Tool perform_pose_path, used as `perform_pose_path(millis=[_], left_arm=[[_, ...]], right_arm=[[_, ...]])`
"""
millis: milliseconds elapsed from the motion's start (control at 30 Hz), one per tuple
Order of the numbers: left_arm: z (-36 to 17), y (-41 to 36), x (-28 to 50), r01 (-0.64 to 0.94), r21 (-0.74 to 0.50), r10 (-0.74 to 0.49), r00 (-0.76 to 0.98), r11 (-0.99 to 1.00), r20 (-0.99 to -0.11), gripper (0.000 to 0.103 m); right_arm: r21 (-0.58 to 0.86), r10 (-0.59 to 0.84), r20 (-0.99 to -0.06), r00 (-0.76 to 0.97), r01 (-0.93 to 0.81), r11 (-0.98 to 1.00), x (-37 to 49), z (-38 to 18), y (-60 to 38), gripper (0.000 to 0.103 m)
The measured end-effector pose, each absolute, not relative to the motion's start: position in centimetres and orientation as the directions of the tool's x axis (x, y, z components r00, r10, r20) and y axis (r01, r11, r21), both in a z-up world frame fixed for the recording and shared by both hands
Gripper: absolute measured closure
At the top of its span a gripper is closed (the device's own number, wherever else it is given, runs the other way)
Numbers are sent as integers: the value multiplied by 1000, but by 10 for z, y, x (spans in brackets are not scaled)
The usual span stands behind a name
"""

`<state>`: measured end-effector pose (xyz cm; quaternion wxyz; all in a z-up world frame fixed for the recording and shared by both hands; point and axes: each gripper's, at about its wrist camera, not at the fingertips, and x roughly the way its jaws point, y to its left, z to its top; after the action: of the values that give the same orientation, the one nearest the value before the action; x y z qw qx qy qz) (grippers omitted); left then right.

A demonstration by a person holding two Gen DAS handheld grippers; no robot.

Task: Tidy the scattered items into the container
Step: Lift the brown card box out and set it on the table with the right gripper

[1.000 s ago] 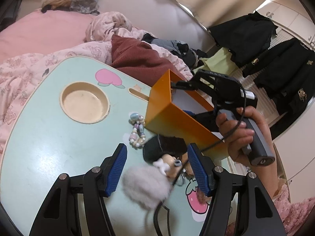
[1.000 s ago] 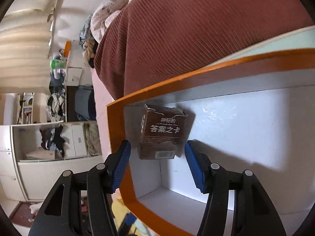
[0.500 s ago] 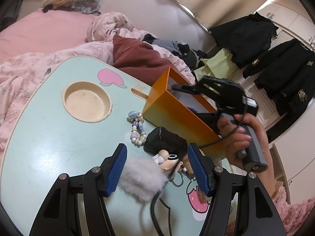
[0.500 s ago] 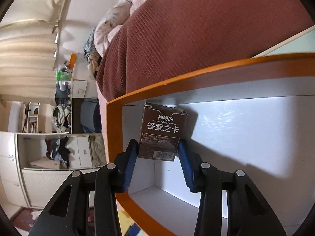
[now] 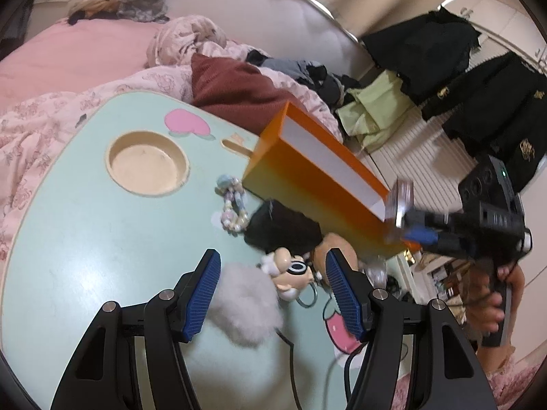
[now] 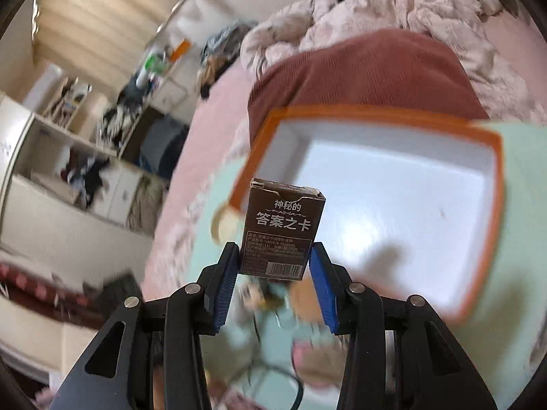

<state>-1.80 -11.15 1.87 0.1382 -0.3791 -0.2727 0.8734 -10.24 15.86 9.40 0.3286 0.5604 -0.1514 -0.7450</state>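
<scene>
**Right wrist view: card box clamped, held above the container**

Right wrist view shows my right gripper [image 6: 275, 268] with both blue pads pressed flat on the lower sides of a brown card box [image 6: 282, 227]. The box stands upright between the fingers, printed face and barcode toward the camera, top flap closed. It hangs clear of the orange container [image 6: 497, 177], which lies beyond it with its white inside showing. I see nothing inside the container in this view. The background is smeared with blur, so finer detail around the container is not readable.

Left wrist view shows my left gripper [image 5: 273, 285] with its jaws standing well apart and gripping nothing. It hovers low over the mint table [image 5: 75, 239]. Between and just ahead of the pads lie a white pompom [image 5: 246, 304] and a small figure keychain [image 5: 290, 271] with goggles, its ring resting on the table. Whether the pads touch the pompom I cannot tell.

Further items on the table:
- a black pouch [image 5: 283, 229], just beyond the keychain and against the container's near orange wall;
- a pastel bead bracelet [image 5: 232, 205], left of the pouch, near the container's corner;
- a round recess [image 5: 147, 164] in the table top, well left of the container.

The container [image 5: 307, 184] sits at the table's far right edge. My right gripper [image 5: 400, 205] appears blurred at its near end, card box in its fingers, my hand [image 5: 492, 304] on the handle. A maroon cloth [image 5: 232, 85] lies on the pink bedding [image 5: 51, 116] behind the table.
</scene>
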Motion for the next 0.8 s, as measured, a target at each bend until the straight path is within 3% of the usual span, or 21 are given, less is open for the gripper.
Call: perform_pose_path(millis=[133, 300, 433, 567, 800], left_arm=[[17, -93, -12, -68, -564, 466, -649, -823, -601, 39], [25, -80, 0, -107, -545, 467, -665, -831, -582, 38], [31, -80, 10, -105, -542, 457, -682, -834, -571, 37], [27, -83, 16, -89, -583, 478, -678, -807, -558, 36], [14, -76, 19, -66, -577, 472, -654, -814, -591, 36]], right_arm=[[497, -569, -807, -160, 336, -800, -82, 76, 164, 58], [457, -536, -808, -242, 315, -832, -71, 81, 171, 55], [481, -564, -750, -347, 300, -824, -57, 95, 196, 33], [485, -534, -772, -344, 224, -845, -68, 74, 215, 33], [559, -561, -724, -401, 136, -818, -113, 47, 230, 33]])
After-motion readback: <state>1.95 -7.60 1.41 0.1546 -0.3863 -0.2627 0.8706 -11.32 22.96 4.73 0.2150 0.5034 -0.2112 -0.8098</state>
